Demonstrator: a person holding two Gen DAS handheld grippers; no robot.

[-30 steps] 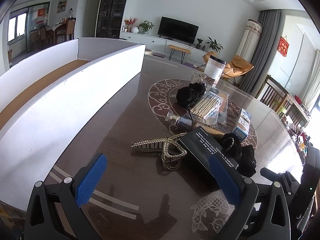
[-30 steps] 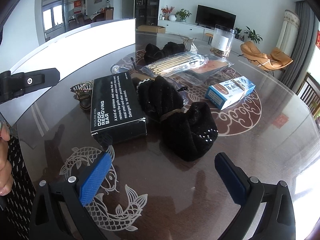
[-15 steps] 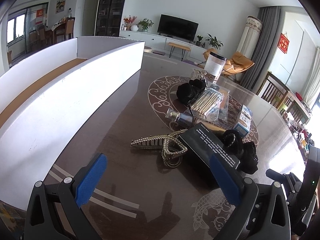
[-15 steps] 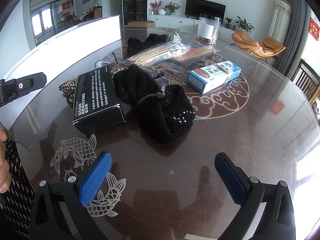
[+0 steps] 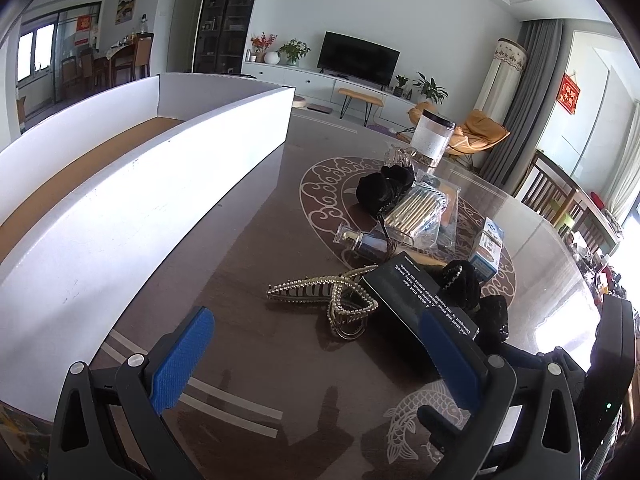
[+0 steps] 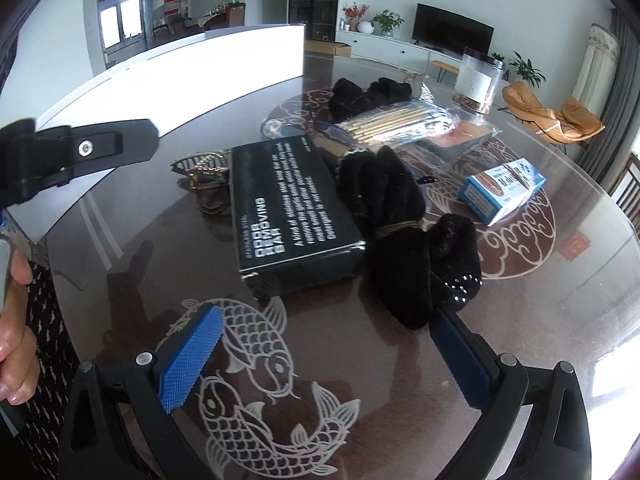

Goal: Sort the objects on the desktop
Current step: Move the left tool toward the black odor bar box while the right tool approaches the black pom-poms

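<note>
My left gripper [image 5: 316, 360] is open and empty above the dark table [image 5: 248, 248]. A pearl hair claw [image 5: 320, 296] lies just ahead of it. Beside the claw sits a black box [image 5: 420, 300] printed "ODOR REMOVING BAR". My right gripper [image 6: 326, 360] is also open and empty. The black box [image 6: 288, 204] lies just ahead of it, and bundled black gloves [image 6: 400, 232] reach almost to its right fingertip [image 6: 460, 356]. A blue-white carton [image 6: 502, 190], a bag of gold sticks [image 6: 392, 124] and a small glass bottle [image 5: 364, 240] lie farther back.
A long white open box [image 5: 140, 184] with a brown floor runs along the table's left side. A lidded jar [image 6: 478, 80] and another black cloth [image 6: 368, 92] sit at the far end. A person's hand [image 6: 12, 320] and a left gripper finger [image 6: 80, 152] show at left.
The right gripper has moved closer to the black box and gloves, which now sit larger and nearer its fingertips. The left gripper has barely shifted. Both stay open.
</note>
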